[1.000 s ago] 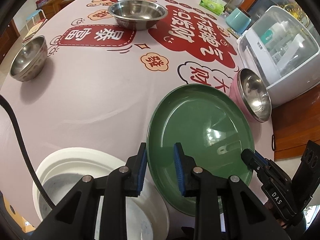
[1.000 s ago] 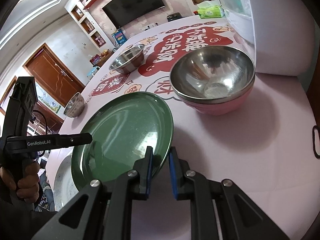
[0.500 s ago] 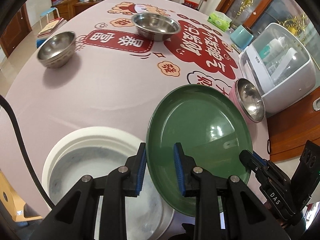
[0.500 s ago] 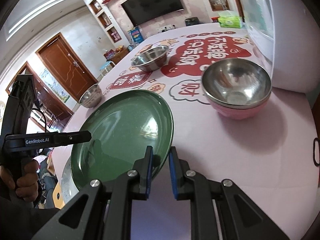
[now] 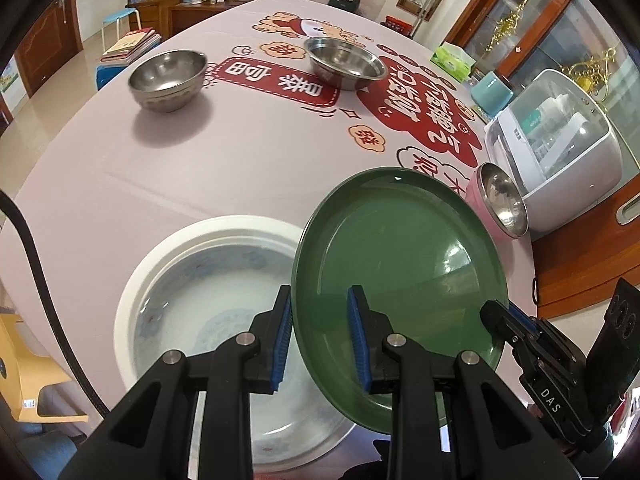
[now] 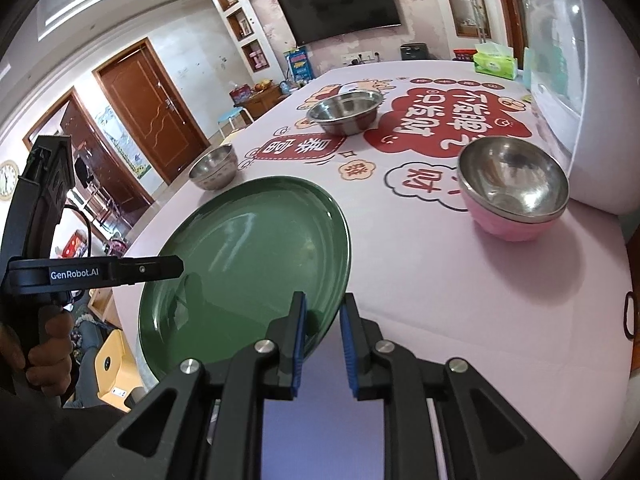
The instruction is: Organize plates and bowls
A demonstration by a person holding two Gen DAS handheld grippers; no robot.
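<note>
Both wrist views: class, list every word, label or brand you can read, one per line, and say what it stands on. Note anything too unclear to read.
"GenRobot.AI": white label on the left tongs, seen in the right wrist view.
"DAS": white letters on the right tongs, seen in the left wrist view.
Large Chinese characters on the tablecloth: upside down in both views, not read with confidence.
Tissue box print: too small to read.
Box under the television: blurred.

Desk [image 5: 240, 168] mid-stretch lies open. Pink bowl [image 6: 512, 204] crowds the white appliance [image 5: 560, 152], seemingly touching; steel bowls [image 5: 168, 74] block the far side.
</note>
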